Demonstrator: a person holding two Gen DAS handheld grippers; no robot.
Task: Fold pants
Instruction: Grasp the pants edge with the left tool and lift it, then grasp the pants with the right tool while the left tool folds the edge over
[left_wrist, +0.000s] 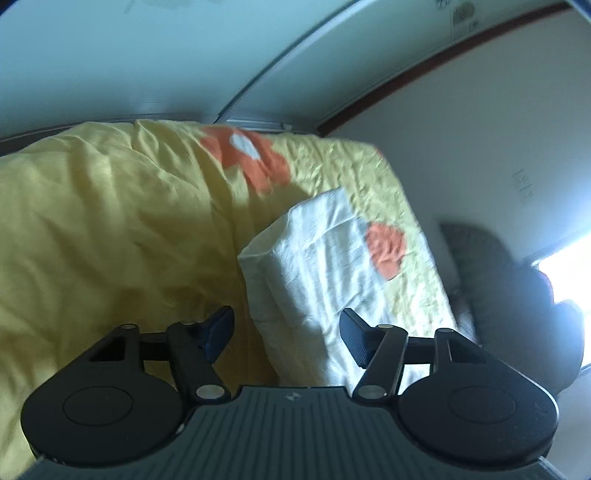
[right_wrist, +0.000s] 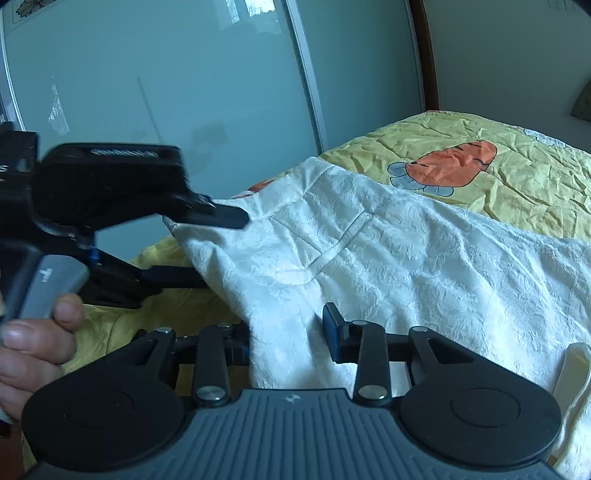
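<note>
White textured pants (right_wrist: 388, 258) lie on a yellow bedspread; a back pocket seam shows. In the left wrist view the pants (left_wrist: 325, 266) lie ahead, reaching between my fingers. My left gripper (left_wrist: 286, 332) is open with pants fabric in the gap between the jaws. In the right wrist view the left gripper (right_wrist: 207, 251) sits at the pants' waist corner, one finger above and one below the cloth. My right gripper (right_wrist: 286, 339) is open, its jaws either side of the pants' near edge.
The yellow bedspread (right_wrist: 498, 177) carries orange carrot prints (right_wrist: 450, 164). A frosted sliding door (right_wrist: 166, 92) stands behind the bed. A dark chair-like shape (left_wrist: 509, 295) and a bright window are at the right in the left wrist view.
</note>
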